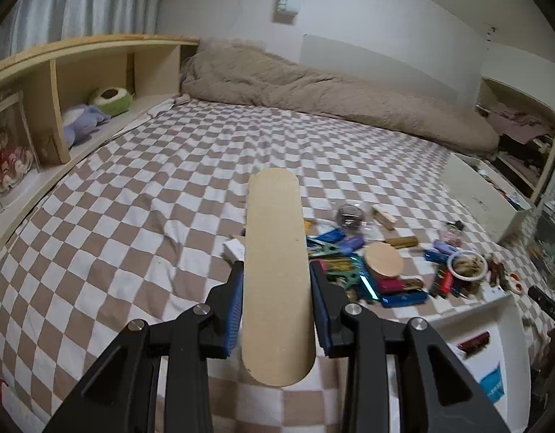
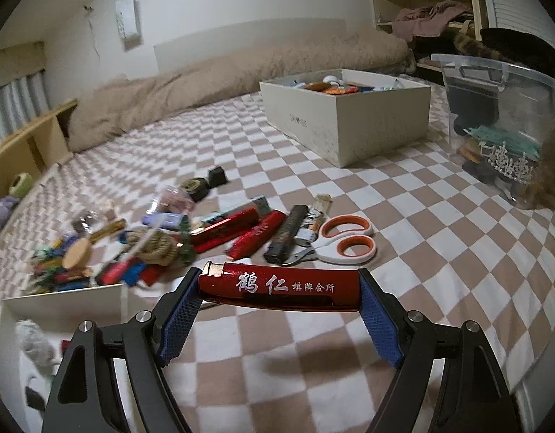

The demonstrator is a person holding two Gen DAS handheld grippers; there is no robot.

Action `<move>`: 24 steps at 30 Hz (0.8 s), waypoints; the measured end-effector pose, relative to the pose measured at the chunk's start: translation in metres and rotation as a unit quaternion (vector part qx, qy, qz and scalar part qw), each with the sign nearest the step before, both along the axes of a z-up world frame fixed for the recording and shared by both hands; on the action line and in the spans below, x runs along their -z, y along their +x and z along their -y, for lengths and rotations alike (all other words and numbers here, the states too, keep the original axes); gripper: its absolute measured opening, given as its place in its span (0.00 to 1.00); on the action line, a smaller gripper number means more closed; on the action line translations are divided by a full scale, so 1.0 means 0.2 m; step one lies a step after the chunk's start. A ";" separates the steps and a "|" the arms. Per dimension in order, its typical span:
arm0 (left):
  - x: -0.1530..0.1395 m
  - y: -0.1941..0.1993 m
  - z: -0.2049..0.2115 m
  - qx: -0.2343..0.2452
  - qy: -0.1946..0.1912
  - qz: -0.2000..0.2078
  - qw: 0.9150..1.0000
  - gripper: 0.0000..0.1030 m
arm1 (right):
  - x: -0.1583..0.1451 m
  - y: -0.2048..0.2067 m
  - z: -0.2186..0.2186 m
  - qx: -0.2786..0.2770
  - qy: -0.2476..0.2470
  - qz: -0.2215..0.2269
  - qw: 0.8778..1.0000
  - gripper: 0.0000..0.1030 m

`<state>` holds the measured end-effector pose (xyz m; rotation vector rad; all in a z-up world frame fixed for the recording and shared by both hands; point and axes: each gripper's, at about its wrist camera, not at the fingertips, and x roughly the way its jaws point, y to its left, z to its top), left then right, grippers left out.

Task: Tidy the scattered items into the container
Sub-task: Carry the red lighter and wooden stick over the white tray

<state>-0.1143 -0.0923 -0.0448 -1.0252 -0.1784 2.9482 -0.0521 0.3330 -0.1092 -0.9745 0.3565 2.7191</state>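
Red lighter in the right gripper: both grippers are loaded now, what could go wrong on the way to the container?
The red lighter is pinched only at its two ends, so it could pivot or pop out of the right gripper.

The wooden stick juts far past the left gripper; a swing could sweep the pile.

The white container already holds items, so a drop might bounce out.

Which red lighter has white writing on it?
The red lighter clamped end to end in the right gripper has white characters along its side. The other red lighters lie in the pile on the bed, showing no white lettering.
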 end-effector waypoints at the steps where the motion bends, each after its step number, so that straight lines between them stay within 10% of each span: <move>1: 0.00 0.02 -0.02 0.004 0.001 -0.002 1.000 0.33 | -0.01 0.02 0.01 -0.002 -0.006 -0.004 1.000 0.80; 24: 0.06 0.39 -0.45 0.085 0.045 0.005 0.995 0.33 | -0.13 0.10 0.51 -0.135 -0.066 0.006 0.989 0.80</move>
